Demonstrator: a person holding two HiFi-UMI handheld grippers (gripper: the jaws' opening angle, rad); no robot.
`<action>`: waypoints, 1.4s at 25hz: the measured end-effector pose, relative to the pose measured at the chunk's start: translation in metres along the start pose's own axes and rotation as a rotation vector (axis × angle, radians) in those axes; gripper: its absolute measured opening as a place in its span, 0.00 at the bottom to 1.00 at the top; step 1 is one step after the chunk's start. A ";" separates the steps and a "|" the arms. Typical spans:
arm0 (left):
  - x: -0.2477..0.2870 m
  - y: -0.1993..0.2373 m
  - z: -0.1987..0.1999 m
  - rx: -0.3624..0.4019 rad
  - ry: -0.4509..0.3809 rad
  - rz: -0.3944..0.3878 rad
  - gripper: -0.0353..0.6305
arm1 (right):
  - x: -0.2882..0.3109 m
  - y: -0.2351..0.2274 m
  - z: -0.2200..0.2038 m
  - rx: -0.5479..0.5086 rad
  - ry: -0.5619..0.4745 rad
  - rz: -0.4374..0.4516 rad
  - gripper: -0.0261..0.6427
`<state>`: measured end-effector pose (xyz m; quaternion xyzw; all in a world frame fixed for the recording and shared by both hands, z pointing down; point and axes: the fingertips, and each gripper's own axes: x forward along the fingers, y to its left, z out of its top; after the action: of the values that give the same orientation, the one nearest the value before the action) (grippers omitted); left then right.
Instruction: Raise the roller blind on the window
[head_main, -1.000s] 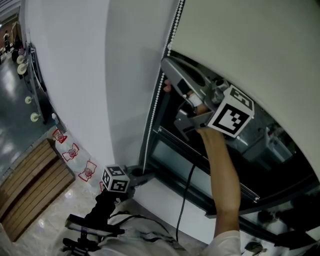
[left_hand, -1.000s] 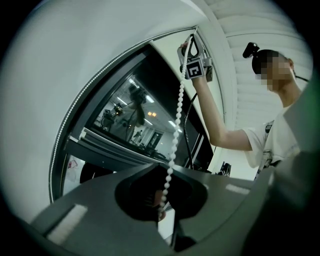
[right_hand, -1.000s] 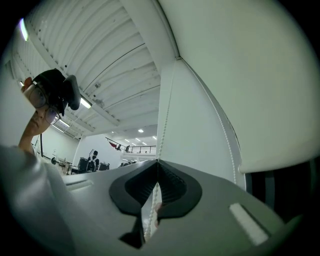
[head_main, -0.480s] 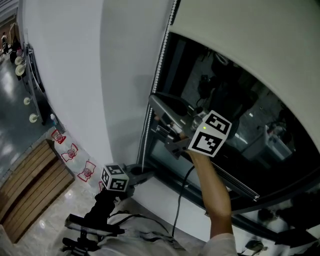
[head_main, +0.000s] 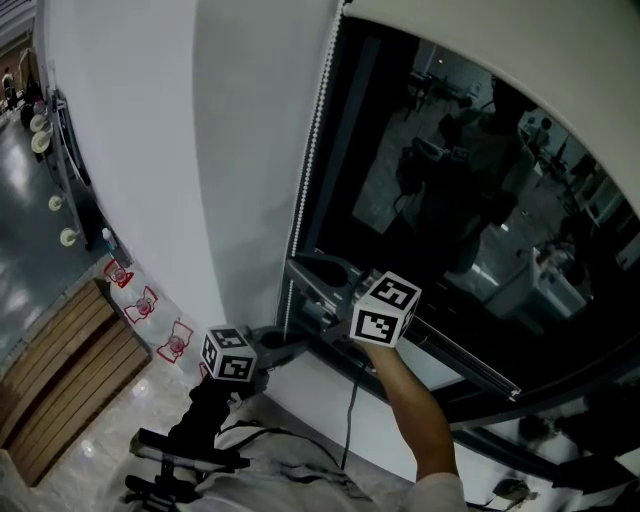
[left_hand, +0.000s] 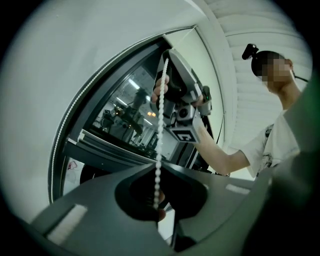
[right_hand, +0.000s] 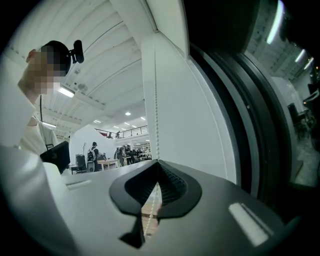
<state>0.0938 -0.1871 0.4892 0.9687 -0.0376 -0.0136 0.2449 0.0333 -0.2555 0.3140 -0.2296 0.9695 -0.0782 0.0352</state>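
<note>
A white bead chain (head_main: 308, 170) hangs down the left edge of the dark window (head_main: 450, 200). The cream roller blind (head_main: 560, 60) is rolled up high and shows only at the top right. My right gripper (head_main: 298, 268), with its marker cube, sits low by the window frame, shut on the bead chain (right_hand: 155, 100), which runs straight into its closed jaws (right_hand: 158, 161). My left gripper (head_main: 293, 348) is lower, near the sill, also shut on the bead chain (left_hand: 161, 110), which passes between its jaws (left_hand: 158, 166). The right gripper (left_hand: 181, 102) shows above it in the left gripper view.
A white wall (head_main: 150, 150) stands left of the window. The dark window frame and white sill (head_main: 320, 390) run below the grippers. A black cable (head_main: 350, 420) hangs from the right gripper. A wooden bench (head_main: 60, 370) stands on the floor at lower left.
My right gripper has come straight down the chain from mid-window to just above the sill. The blind's lower edge has risen, baring much more glass. The left gripper stayed put.
</note>
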 end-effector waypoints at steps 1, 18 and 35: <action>0.000 -0.001 0.001 -0.001 -0.002 -0.003 0.05 | 0.000 -0.001 -0.011 0.014 0.012 -0.002 0.05; -0.003 0.004 0.003 -0.003 -0.008 0.011 0.05 | -0.014 -0.010 -0.103 0.167 0.078 -0.031 0.05; -0.003 0.003 0.008 -0.011 -0.017 0.010 0.05 | -0.014 -0.009 -0.075 0.154 0.029 0.006 0.12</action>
<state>0.0901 -0.1935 0.4835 0.9670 -0.0446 -0.0208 0.2499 0.0418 -0.2472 0.3898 -0.2219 0.9617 -0.1559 0.0392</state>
